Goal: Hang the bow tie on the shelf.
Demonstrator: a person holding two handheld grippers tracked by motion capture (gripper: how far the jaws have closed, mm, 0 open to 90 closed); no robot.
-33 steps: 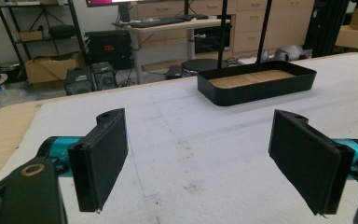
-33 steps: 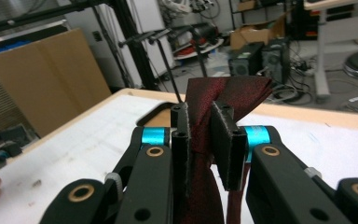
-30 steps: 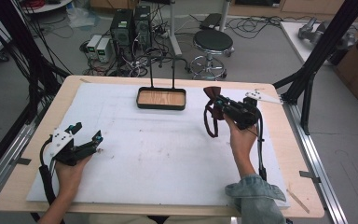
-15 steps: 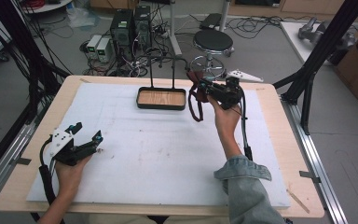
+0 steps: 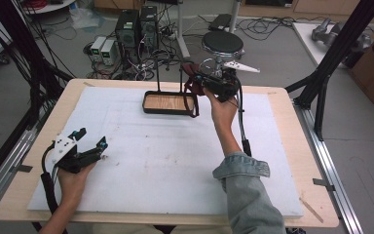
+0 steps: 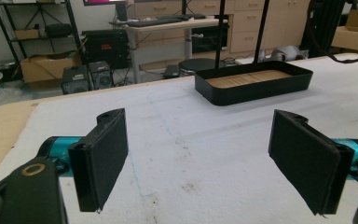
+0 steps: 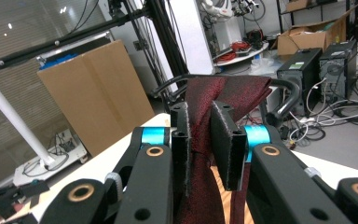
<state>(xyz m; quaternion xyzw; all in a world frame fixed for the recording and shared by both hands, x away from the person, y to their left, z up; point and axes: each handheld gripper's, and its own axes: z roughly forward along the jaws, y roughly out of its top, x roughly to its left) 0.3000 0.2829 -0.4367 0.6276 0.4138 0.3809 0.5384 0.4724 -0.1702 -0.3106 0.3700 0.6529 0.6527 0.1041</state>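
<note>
Dark-red tie (image 7: 200,140) pinched in my right gripper (image 7: 200,154), held just above the black rack (image 5: 168,103).
Its length droops toward the rack's hanging bar (image 7: 279,100). My left gripper (image 6: 205,158), jaws wide and empty, rests well apart.

Between the hands the bench (image 5: 165,161) lies bare; at its far edge the black tray (image 5: 169,103) (two upright rods) blocks passage.

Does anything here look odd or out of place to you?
Nothing looks spilled or broken. The one curious thing is a dark red tie pinched in the right gripper, dangling over the black tray with a wooden floor at the table's far edge. The left gripper rests open.
</note>
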